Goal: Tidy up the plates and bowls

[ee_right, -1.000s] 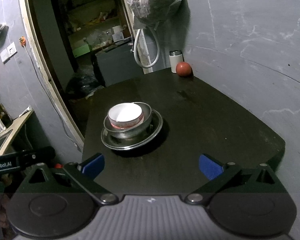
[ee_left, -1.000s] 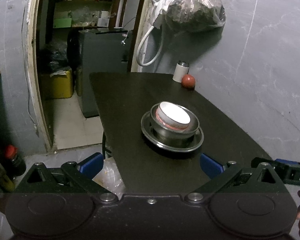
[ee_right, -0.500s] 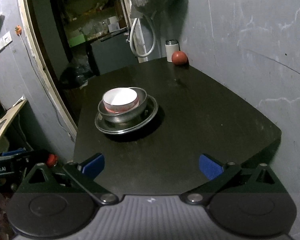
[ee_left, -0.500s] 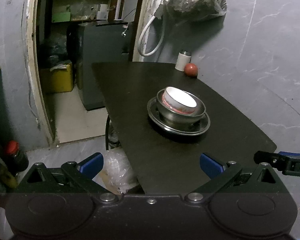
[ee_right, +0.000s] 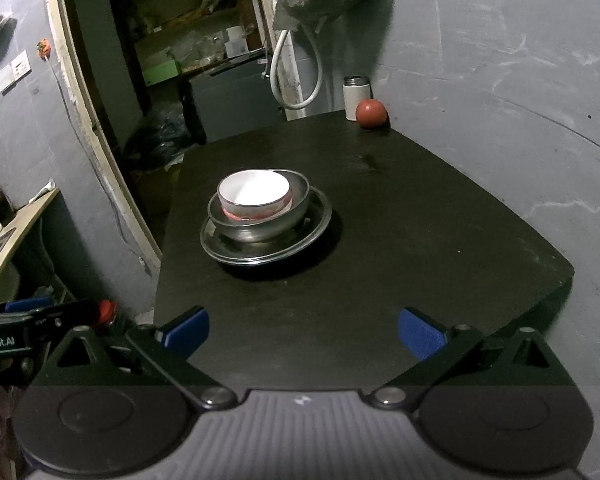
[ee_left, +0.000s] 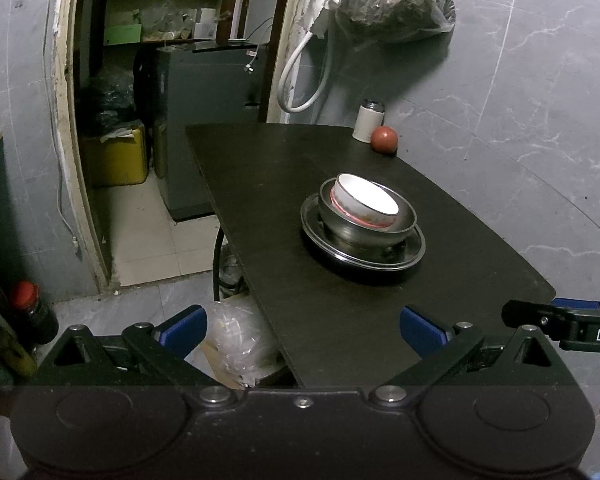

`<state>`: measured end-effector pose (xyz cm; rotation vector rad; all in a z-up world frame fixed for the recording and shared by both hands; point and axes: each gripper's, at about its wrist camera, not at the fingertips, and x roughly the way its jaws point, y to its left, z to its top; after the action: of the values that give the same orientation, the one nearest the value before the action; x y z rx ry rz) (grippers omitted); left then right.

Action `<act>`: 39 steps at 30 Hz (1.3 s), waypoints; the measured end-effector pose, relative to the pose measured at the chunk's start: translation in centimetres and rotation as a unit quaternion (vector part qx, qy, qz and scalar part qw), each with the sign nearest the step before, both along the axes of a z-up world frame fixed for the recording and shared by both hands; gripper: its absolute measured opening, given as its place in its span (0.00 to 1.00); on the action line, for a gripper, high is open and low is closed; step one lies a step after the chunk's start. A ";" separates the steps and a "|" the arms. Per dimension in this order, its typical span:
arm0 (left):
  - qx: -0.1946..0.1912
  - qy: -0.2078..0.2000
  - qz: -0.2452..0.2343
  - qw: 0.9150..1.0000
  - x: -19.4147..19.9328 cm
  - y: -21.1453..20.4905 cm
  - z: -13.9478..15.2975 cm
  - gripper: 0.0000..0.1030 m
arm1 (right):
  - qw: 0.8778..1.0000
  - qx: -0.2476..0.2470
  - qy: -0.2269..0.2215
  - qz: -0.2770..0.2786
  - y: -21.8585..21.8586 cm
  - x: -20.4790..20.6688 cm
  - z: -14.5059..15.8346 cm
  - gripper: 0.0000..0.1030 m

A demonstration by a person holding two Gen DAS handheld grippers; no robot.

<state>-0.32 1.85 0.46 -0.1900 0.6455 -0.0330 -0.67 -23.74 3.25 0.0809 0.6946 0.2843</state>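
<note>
Both tongs, the left gripper (ee_left: 300, 330) and the right gripper (ee_right: 302, 330), were open and held nothing. The white bowl (ee_right: 255, 195) sat in the metal bowl (ee_right: 260, 222) on the plate (ee_right: 266, 250). A bump could tip the stack off the table (ee_right: 420, 240)
</note>
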 end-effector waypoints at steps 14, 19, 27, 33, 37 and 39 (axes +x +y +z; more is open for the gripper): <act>0.000 -0.003 -0.003 1.000 0.1 0.2 0.2 0.99 | 1.000 -0.003 -0.003 0.000 0.3 -0.1 0.1 1.00; 0.001 -0.005 -0.006 1.000 0.3 0.1 0.4 0.99 | 1.000 -0.002 -0.004 -0.001 0.2 0.0 0.2 1.00; 0.001 -0.005 -0.005 1.000 0.3 0.1 0.4 0.99 | 1.000 -0.002 -0.003 0.000 0.1 0.0 0.2 1.00; 0.001 -0.004 -0.004 1.000 0.2 0.2 0.3 0.99 | 1.000 -0.003 -0.003 0.001 0.0 0.0 0.2 1.00; 0.001 -0.004 -0.004 1.000 0.3 0.3 0.3 0.99 | 1.000 -0.003 -0.004 0.003 0.0 0.1 0.2 1.00; 0.001 -0.004 -0.004 1.000 0.3 0.3 0.3 0.99 | 1.000 -0.003 -0.002 0.004 0.0 0.2 0.2 1.00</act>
<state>-0.02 2.16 0.75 -0.1845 0.6384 -0.0401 -0.49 -23.73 3.45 0.0714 0.6910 0.2892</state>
